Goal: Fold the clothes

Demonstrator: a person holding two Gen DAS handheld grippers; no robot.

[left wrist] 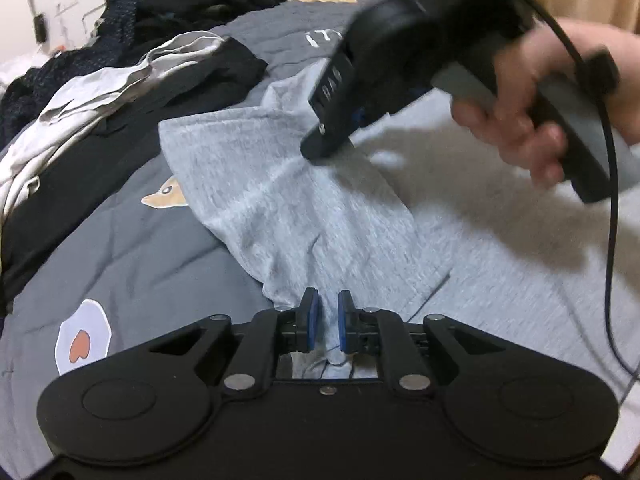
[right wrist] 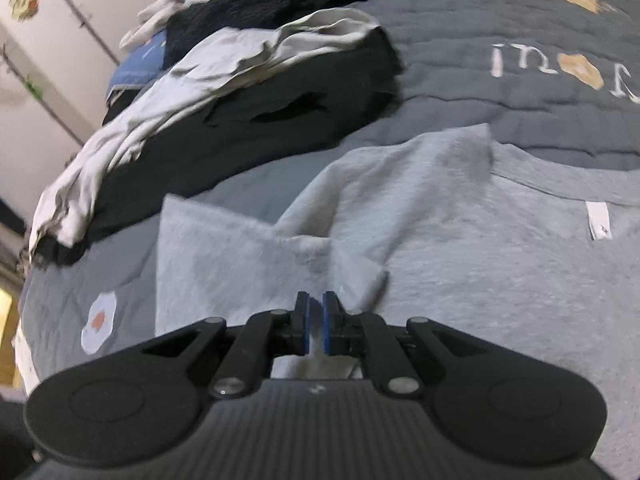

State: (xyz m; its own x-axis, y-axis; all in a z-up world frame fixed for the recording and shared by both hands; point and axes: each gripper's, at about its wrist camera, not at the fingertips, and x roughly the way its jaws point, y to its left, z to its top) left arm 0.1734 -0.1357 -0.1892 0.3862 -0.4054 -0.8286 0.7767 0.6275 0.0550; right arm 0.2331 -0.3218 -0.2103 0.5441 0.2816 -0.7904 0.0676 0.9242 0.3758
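A light grey T-shirt (left wrist: 280, 208) lies spread on a grey quilt (left wrist: 140, 272), one sleeve folded in over the body. My left gripper (left wrist: 328, 300) sits low at the shirt's near edge. Its blue pads stand a narrow way apart, with a ridge of grey fabric running through the gap. A hand (left wrist: 520, 120) holds my right gripper (left wrist: 316, 148), which points down onto the shirt farther back. In the right wrist view the right gripper (right wrist: 316, 300) has its pads almost together just above the folded sleeve (right wrist: 224, 264). The T-shirt (right wrist: 460, 260) shows a white neck label (right wrist: 598, 220).
A heap of black and pale grey clothes (left wrist: 120, 92) lies on the left of the bed, also visible as a clothes heap (right wrist: 240, 100) beyond the shirt. The quilt (right wrist: 480, 92) carries printed letters and egg patches. A black cable (left wrist: 612, 240) hangs from the right gripper.
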